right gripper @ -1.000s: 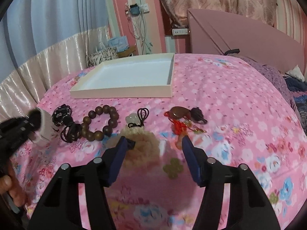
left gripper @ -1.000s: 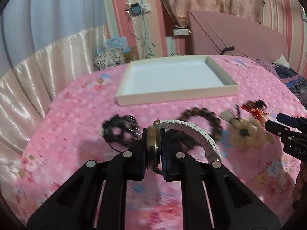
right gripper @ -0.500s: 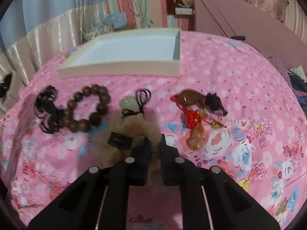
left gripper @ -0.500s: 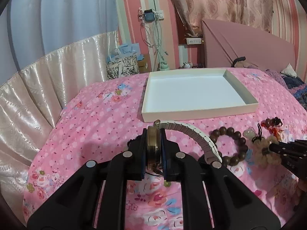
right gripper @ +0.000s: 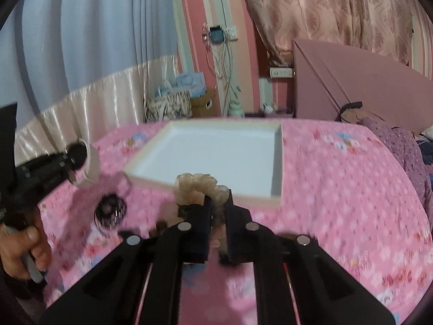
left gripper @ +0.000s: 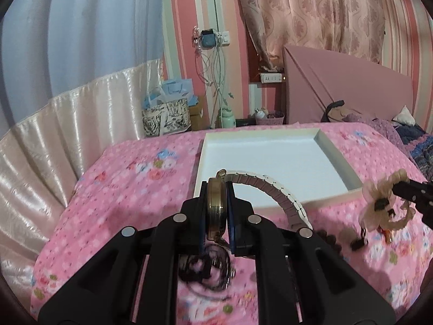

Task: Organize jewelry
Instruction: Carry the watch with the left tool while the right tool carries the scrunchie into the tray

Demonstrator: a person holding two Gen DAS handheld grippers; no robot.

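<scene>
My left gripper [left gripper: 216, 211] is shut on a brass-cased watch [left gripper: 215, 211] whose white link band [left gripper: 281, 195] arcs to the right, held above the pink bed near the front edge of a shallow white tray [left gripper: 335, 159]. My right gripper [right gripper: 217, 208] is shut on a beige frilly scrunchie [right gripper: 197, 185], lifted off the bed in front of the tray [right gripper: 277, 168]. The scrunchie also shows at the right of the left wrist view [left gripper: 379, 205]. The left gripper with the watch shows at the left of the right wrist view [right gripper: 81, 162].
A black coiled hair tie [left gripper: 208, 268] lies on the pink floral bedspread [left gripper: 130, 189] below my left gripper, also in the right wrist view [right gripper: 109, 212]. Dark wooden beads [left gripper: 328, 239] and a cord pendant [left gripper: 357, 242] lie to its right. A headboard [left gripper: 351, 86] and curtains stand behind.
My right gripper closed on the scrunchie and lifted it toward the tray. My left gripper carried the watch up and forward to the tray's near edge.
</scene>
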